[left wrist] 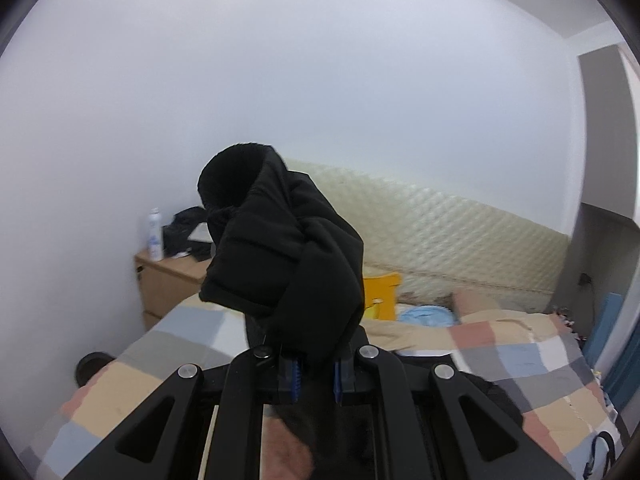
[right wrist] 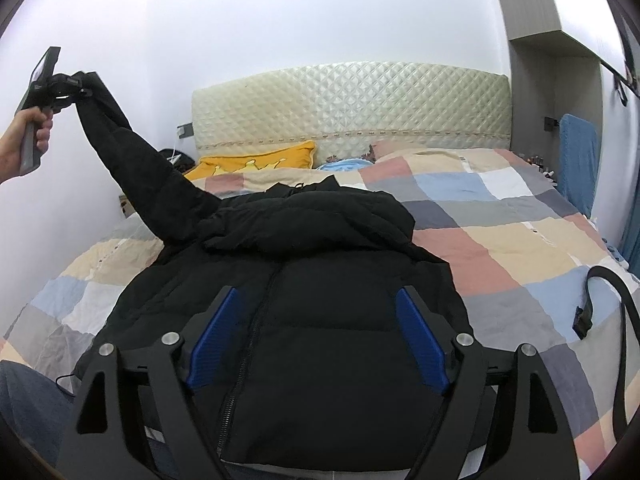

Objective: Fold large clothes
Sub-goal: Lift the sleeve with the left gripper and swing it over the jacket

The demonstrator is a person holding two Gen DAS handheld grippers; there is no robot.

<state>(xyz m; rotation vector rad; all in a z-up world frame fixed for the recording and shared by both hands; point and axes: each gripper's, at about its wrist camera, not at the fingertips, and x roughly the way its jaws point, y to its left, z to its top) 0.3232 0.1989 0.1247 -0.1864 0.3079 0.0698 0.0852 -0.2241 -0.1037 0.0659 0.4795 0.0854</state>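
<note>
A black puffer jacket lies front up on the checkered bedspread, zipper toward me, hood bunched at its far end. My left gripper is shut on the jacket's left sleeve near the cuff and holds it high above the bed; in the right wrist view this gripper shows at upper left with the sleeve stretched down to the jacket's shoulder. My right gripper is open and empty, hovering just over the jacket's chest, blue pads either side of the zipper.
A quilted headboard, a yellow pillow and a light blue cloth are at the bed's head. A wooden nightstand with a spray bottle stands at left. A black strap lies on the bed at right.
</note>
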